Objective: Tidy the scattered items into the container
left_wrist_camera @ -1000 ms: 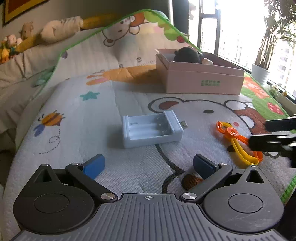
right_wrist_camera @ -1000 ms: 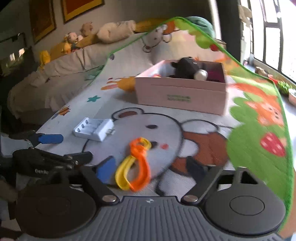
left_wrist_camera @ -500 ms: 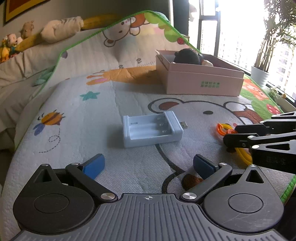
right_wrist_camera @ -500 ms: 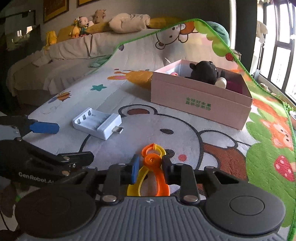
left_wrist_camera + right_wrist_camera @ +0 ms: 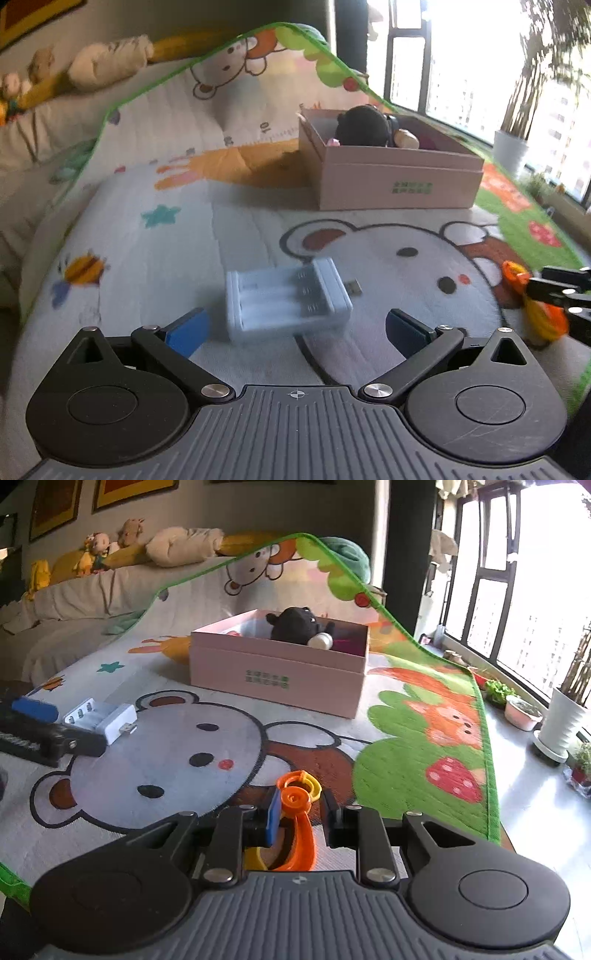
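Cartoon bear mat (image 5: pixel 207 738) over the surface. Plush toys (image 5: pixel 110 546) line the sofa (image 5: pixel 74 594). Potted plants (image 5: pixel 565 716) by the window (image 5: pixel 535 572).

Right gripper (image 5: pixel 299 821), a second ago wide open around the orange-yellow toy scissors (image 5: pixel 295 805), has clamped them and carried them off toward the strawberry patch, while left gripper (image 5: pixel 295 328) closed in on the battery charger (image 5: pixel 286 297).

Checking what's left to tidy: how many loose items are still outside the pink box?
2. The battery charger lies on the mat before the open left gripper; the toy tongs are in the right gripper.
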`<action>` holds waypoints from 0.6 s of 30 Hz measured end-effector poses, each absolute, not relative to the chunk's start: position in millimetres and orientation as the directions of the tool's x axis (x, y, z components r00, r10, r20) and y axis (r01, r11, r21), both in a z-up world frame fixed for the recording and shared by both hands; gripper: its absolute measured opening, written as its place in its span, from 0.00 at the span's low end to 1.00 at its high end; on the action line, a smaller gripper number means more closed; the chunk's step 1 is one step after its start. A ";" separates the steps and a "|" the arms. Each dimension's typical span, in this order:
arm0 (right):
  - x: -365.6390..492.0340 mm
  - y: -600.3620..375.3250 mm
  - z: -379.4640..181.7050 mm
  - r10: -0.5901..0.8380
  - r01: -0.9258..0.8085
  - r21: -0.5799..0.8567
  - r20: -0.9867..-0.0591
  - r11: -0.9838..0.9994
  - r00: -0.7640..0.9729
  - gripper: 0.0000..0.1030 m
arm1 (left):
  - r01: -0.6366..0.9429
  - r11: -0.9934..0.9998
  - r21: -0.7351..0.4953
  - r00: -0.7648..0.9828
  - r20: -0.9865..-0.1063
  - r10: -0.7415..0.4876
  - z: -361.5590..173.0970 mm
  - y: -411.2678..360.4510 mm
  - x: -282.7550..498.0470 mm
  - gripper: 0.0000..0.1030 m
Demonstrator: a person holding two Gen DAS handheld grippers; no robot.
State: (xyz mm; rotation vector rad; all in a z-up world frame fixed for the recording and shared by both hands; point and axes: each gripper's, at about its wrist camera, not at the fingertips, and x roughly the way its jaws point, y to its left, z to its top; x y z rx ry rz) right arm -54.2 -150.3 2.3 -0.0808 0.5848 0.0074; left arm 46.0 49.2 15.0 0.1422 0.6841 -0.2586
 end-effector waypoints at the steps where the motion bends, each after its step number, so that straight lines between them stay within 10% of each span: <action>1: -56.6 -151.7 3.1 -0.007 -0.033 -0.063 -0.549 0.997 0.836 0.25 | 0.281 0.958 0.063 0.746 -0.643 -0.176 15.0 47.1 48.3 1.00; 5: -70.8 -154.2 9.3 0.016 -0.043 -0.044 -0.496 0.998 0.868 0.70 | 0.287 0.956 0.064 0.736 -0.653 -0.177 12.7 46.2 48.8 1.00; 9: -67.3 -152.8 8.1 0.035 -0.064 -0.039 -0.510 0.997 0.860 0.63 | 0.276 0.960 0.038 0.731 -0.657 -0.184 4.2 49.9 43.7 1.00; 13: -47.2 -156.8 5.5 0.033 -0.032 0.012 -0.568 0.999 0.822 0.36 | 0.237 0.972 0.000 0.736 -0.652 -0.180 4.8 58.0 44.6 1.00; 18: -39.4 -150.7 -2.4 0.033 -0.038 0.003 -0.587 0.999 0.809 0.32 | 0.235 0.972 -0.016 0.736 -0.650 -0.189 4.5 60.5 44.6 1.00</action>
